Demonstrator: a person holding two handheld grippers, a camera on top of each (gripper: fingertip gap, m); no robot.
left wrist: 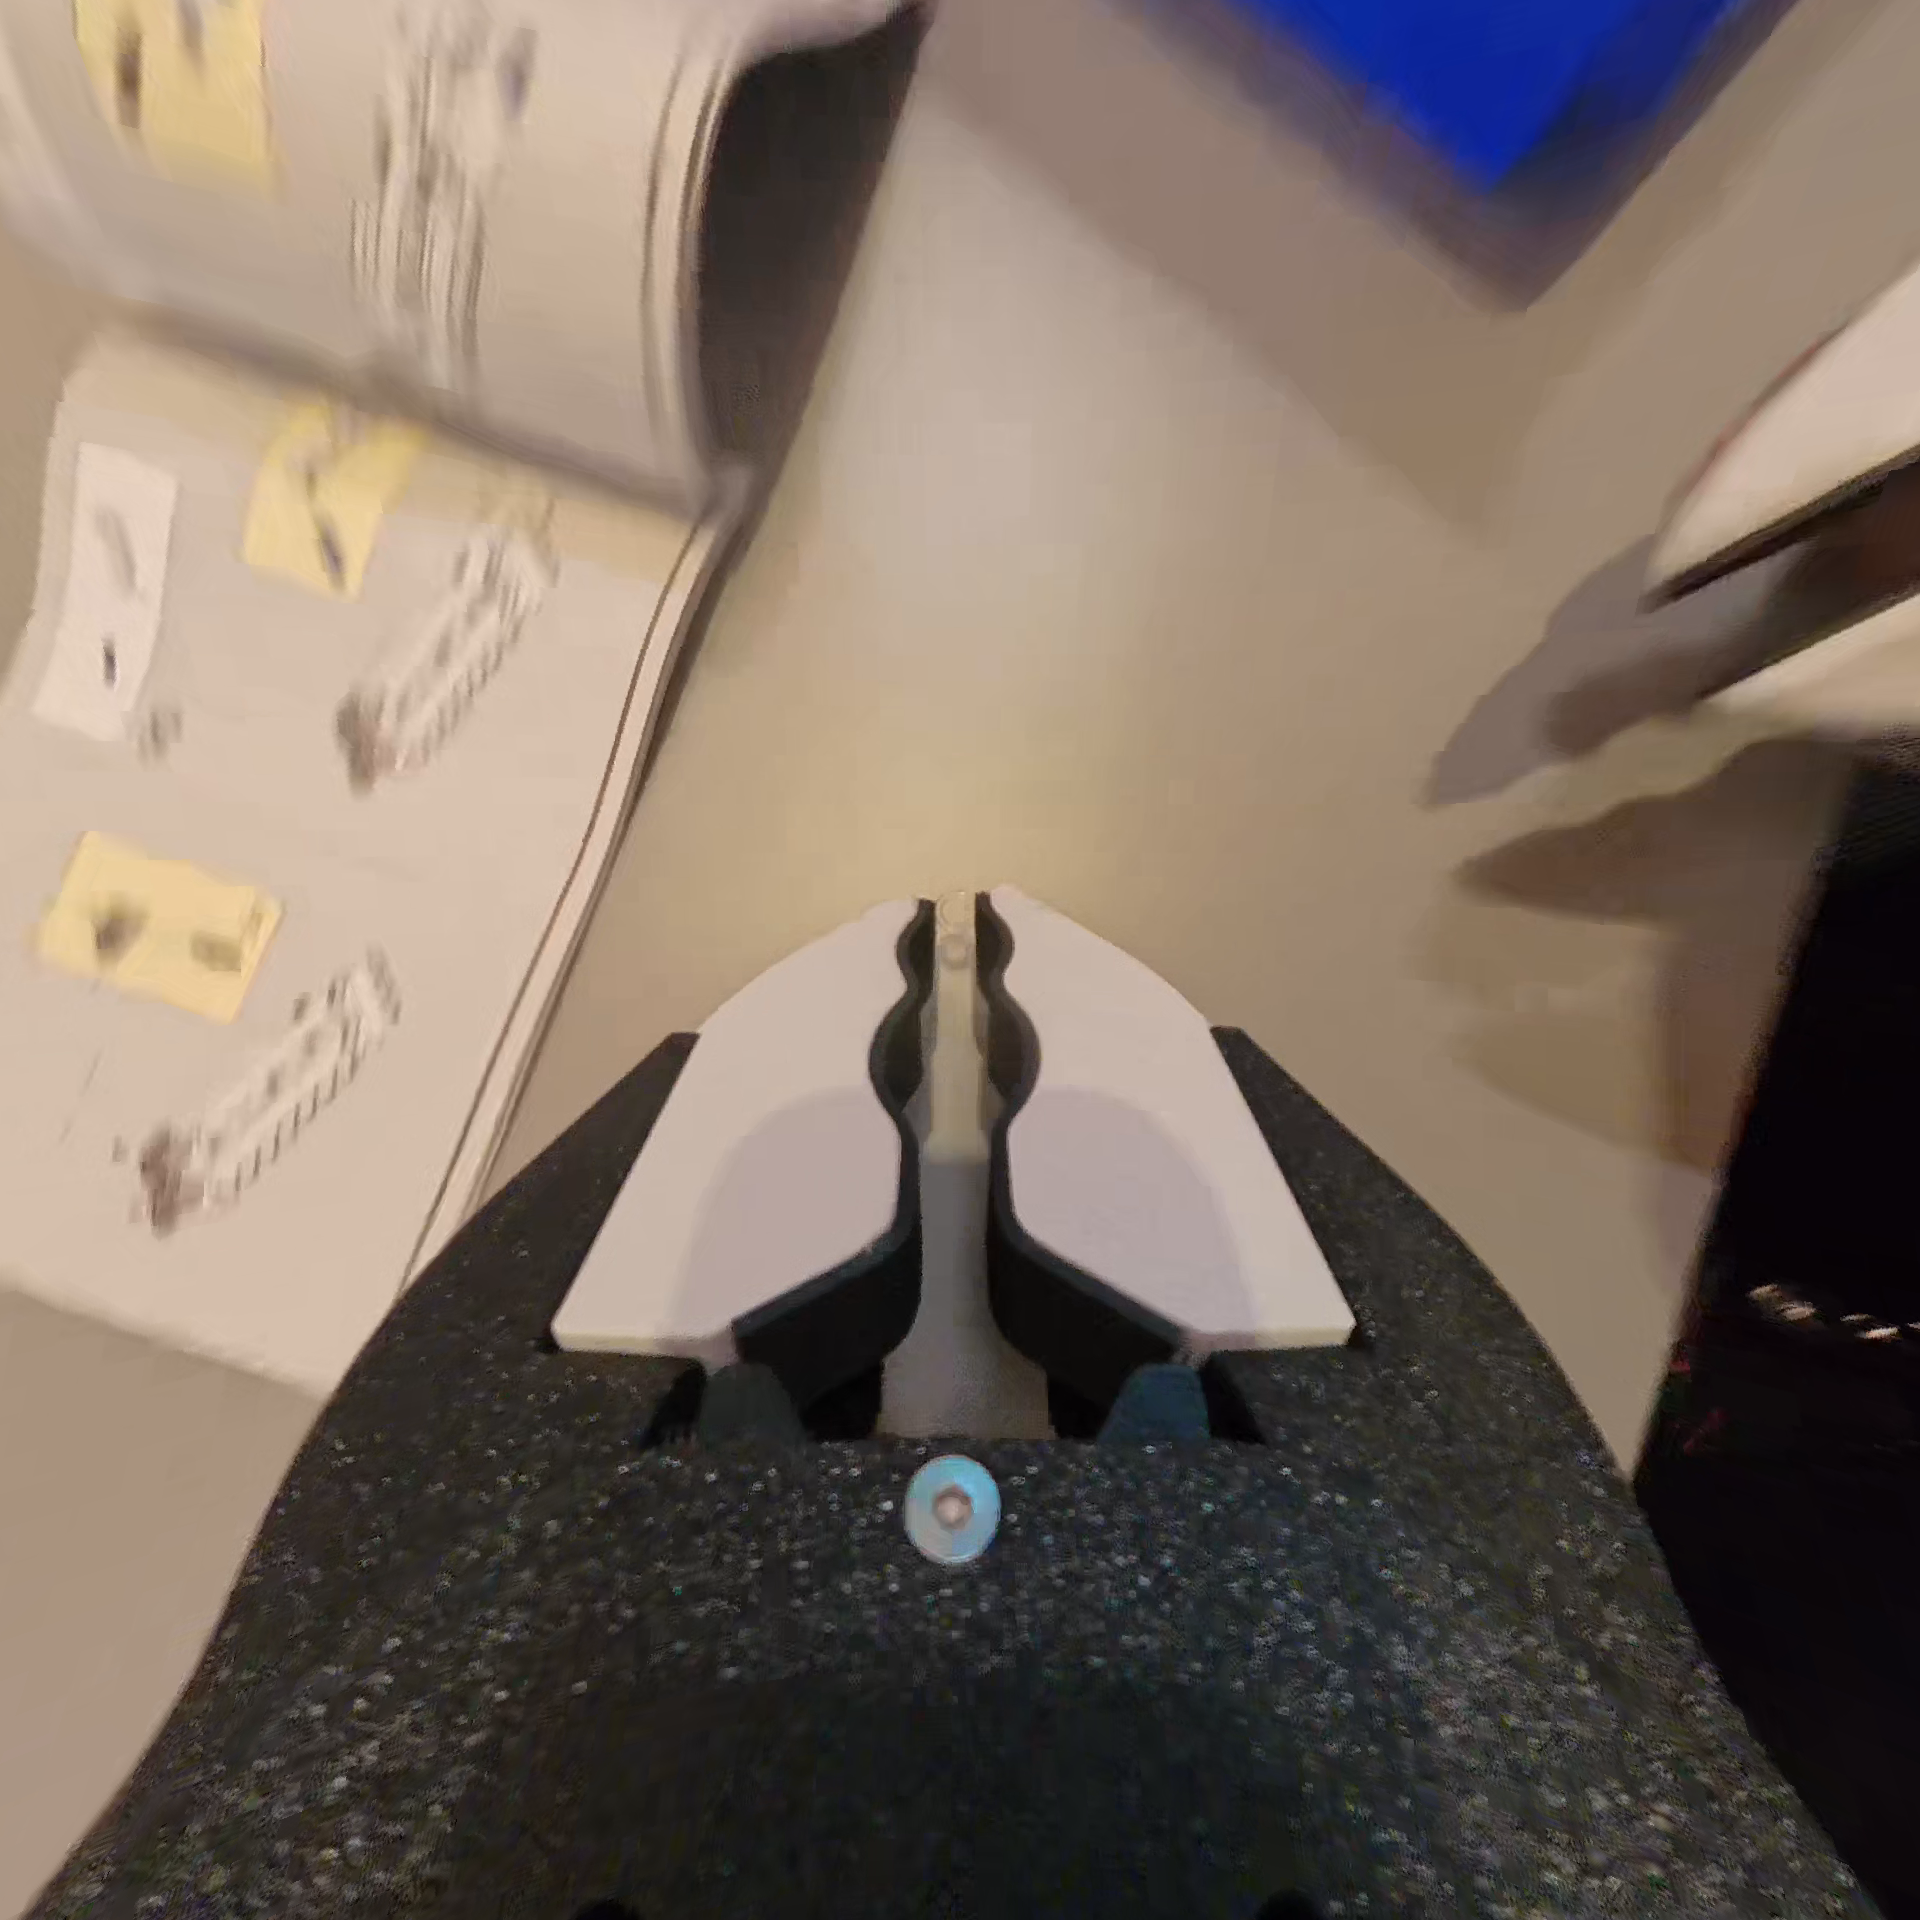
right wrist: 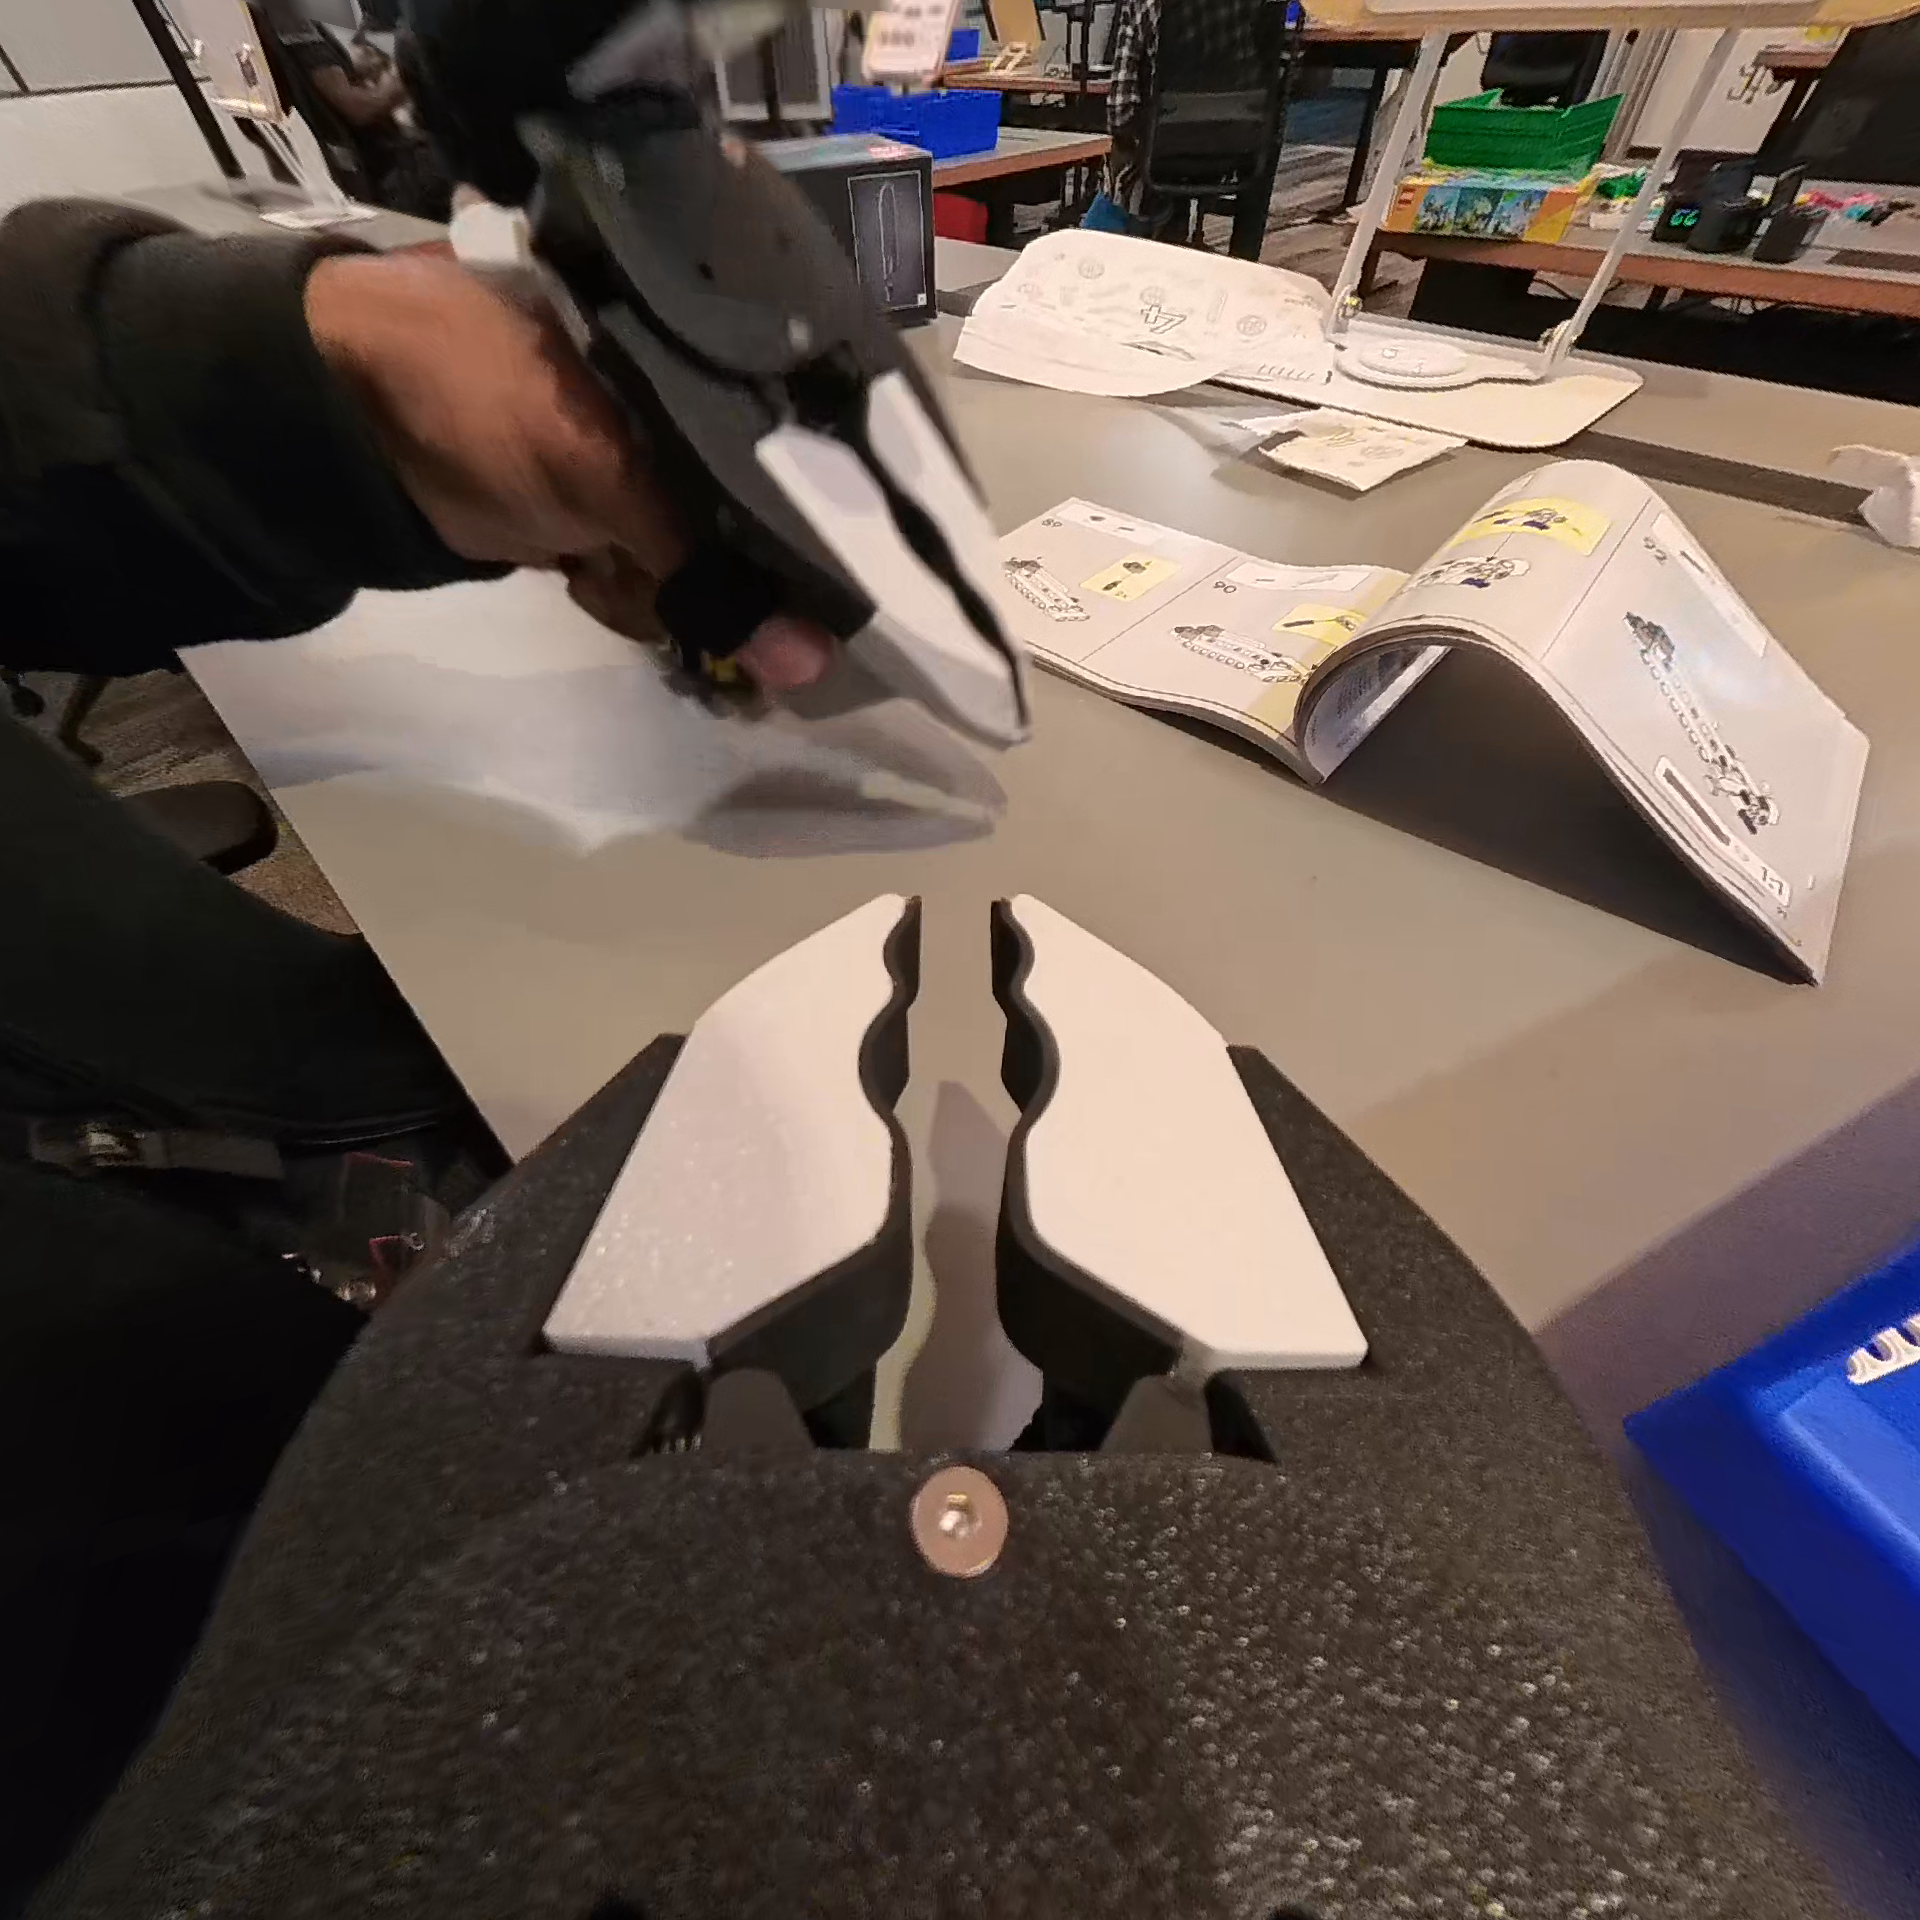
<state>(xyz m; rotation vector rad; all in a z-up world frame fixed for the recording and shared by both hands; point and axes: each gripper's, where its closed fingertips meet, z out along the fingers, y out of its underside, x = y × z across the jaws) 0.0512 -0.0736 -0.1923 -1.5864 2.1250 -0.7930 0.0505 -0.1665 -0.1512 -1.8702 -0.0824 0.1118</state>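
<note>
Pale, thin, stiff plastic piece sits pinched lengthwise in the left gripper, light and slippery; right gripper stands open and empty above the tabletop.

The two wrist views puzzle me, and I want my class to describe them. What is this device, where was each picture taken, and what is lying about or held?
There is no robot. A person grips a pair of tongs in each hand, and each pair carries a camera looking along its fingers. The left tongs, in the blurred picture, are closed on a thin pale strip. The right tongs are open with nothing between them. On the grey table are an open instruction booklet and a blue bin.
</note>
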